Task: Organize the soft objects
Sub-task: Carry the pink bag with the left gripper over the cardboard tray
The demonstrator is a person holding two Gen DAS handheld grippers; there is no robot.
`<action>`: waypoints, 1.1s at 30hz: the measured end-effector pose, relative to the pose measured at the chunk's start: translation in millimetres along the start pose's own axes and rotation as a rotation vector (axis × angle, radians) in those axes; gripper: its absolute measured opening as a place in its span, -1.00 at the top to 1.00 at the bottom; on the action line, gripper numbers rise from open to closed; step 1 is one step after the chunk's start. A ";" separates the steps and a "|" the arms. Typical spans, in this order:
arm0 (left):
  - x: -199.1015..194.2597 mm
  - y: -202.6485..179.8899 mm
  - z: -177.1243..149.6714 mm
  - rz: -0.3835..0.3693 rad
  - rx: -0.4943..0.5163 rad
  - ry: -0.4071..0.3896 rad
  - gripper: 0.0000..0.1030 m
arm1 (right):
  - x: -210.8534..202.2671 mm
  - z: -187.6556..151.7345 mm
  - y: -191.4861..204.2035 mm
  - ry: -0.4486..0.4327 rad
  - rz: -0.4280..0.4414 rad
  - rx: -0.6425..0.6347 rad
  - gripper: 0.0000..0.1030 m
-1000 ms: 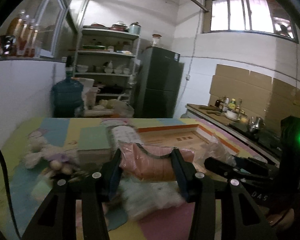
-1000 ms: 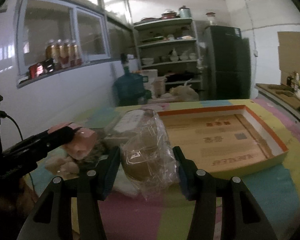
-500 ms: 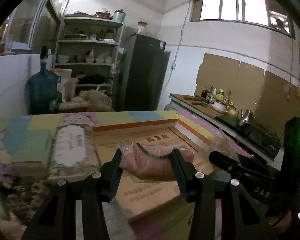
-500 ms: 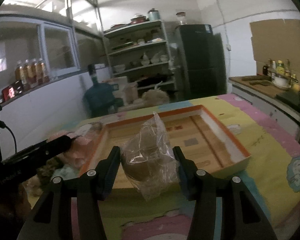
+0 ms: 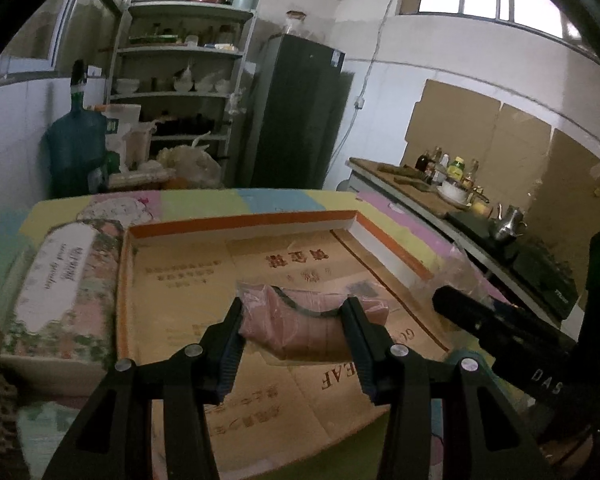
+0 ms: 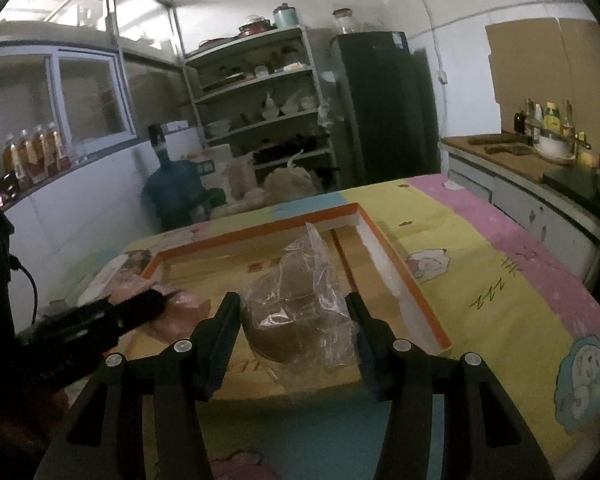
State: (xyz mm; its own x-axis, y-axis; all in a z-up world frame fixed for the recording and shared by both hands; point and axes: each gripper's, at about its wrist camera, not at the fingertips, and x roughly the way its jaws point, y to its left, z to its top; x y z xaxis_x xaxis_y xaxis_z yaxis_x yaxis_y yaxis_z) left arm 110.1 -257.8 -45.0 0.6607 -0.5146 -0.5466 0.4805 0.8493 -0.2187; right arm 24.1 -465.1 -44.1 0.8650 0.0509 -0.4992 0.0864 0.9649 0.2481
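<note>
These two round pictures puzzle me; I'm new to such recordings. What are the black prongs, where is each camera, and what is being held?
No robot here: a person holds a two-finger gripper in each hand, with a fisheye camera on each looking along its fingers.

The left wrist view shows the left gripper shut on a pink soft item in plastic wrap. The right wrist view shows the right gripper shut on a brown soft item in a clear bag.

Both hang over a shallow cardboard box with an orange rim, which lies on a pastel play mat. A floral packet lies left of the box. Each gripper shows at the edge of the other's view.
</note>
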 end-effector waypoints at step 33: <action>54.0 4.4 -3.1 0.050 -0.073 0.198 -0.06 | 46.4 2.1 -23.4 0.133 -0.001 0.022 -0.09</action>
State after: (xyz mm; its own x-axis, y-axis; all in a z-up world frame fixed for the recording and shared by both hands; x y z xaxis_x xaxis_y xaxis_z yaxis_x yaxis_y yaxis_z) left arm 146.1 -281.4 -78.1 0.5527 -0.4446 -0.7049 0.4025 0.8830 -0.2413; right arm 63.3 -485.8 -71.3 0.7916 0.0855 -0.6051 0.0993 0.9590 0.2654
